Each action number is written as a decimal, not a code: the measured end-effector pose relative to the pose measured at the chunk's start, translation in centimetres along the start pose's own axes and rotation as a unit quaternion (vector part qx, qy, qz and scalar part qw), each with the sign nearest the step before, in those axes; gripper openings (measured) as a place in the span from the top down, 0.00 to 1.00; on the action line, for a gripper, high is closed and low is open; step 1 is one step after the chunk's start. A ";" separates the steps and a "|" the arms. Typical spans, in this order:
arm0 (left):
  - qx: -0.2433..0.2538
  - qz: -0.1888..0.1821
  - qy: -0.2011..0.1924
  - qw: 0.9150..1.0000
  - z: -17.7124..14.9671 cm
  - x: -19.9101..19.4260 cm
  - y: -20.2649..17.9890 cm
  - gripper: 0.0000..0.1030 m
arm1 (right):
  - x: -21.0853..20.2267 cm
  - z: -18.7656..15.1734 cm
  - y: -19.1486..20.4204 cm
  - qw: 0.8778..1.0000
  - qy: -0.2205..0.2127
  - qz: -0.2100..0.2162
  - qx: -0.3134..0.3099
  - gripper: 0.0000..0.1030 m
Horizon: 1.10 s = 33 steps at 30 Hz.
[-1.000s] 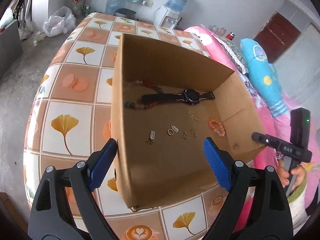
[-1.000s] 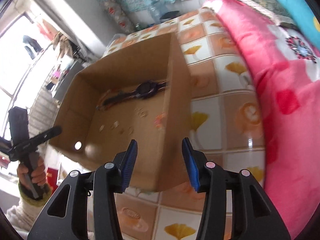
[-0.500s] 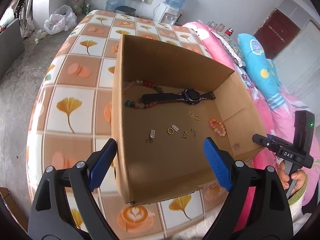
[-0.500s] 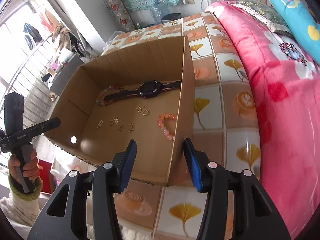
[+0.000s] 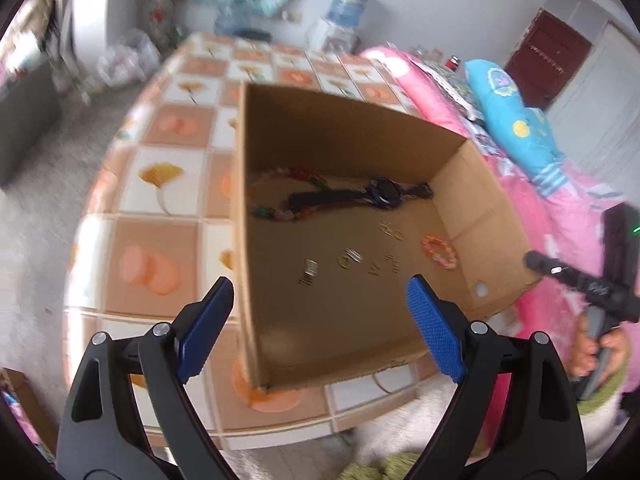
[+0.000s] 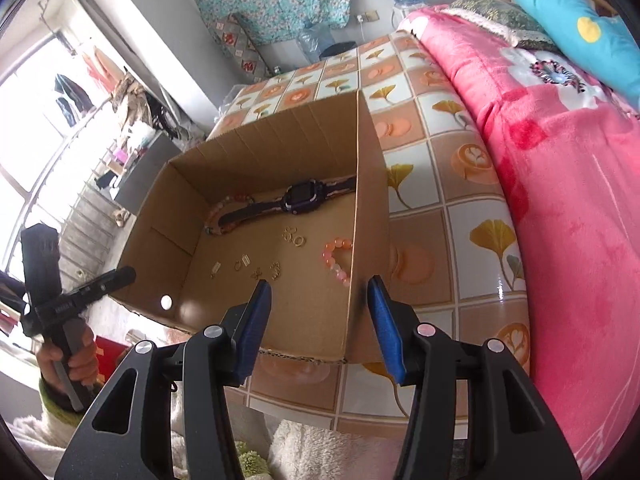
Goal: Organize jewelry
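Though blurred, beaded bracelet (pink-orange)

An open box sits on the worktop, mid-frame in both views. Inside, a watch lies at the back, rings in the middle, a bracelet lower right. A bed lies right.

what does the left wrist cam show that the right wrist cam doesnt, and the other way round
Only the left wrist view shows the dark red door and the white plastic bag on the floor. Only the right wrist view shows the bright window and hanging clothes. Both share the cardboard box holding the watch, the pink bead bracelet, small gold pieces, and the pink blanket.
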State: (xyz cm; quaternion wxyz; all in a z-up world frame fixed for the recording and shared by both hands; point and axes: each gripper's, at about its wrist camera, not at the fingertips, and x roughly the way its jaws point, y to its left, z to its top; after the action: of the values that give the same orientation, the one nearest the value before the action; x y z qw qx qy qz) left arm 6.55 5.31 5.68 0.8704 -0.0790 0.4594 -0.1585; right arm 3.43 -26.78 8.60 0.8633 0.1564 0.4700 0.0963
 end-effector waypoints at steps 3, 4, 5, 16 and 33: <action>0.006 0.037 -0.076 0.996 -1.5 -2.9 -1.1 0.17 | -2.0 -0.8 0.2 0.999 -0.032 -0.028 -0.006 0.45; 0.009 0.036 -0.096 0.995 -2.3 -3.8 -1.5 0.17 | -2.5 -1.0 0.2 0.999 -0.039 -0.032 -0.006 0.44; 0.012 0.036 -0.104 0.994 -2.8 -4.3 -1.7 0.17 | -3.1 -1.4 0.2 0.998 -0.046 -0.036 -0.006 0.42; 0.048 0.085 -0.127 0.987 -7.7 -7.0 -5.5 0.09 | -5.4 -6.0 3.3 0.999 -0.035 0.005 -0.038 0.25; -0.010 0.152 -0.044 0.987 -6.5 -2.6 -5.8 0.08 | 0.1 -7.1 8.4 0.990 -0.012 -0.098 -0.102 0.12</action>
State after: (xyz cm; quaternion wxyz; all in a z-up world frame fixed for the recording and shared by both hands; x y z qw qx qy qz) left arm -1.36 0.83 5.65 0.9028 -0.0244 0.4290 -0.0162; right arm -2.67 -17.68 7.95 0.8856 0.0214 0.4605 0.0566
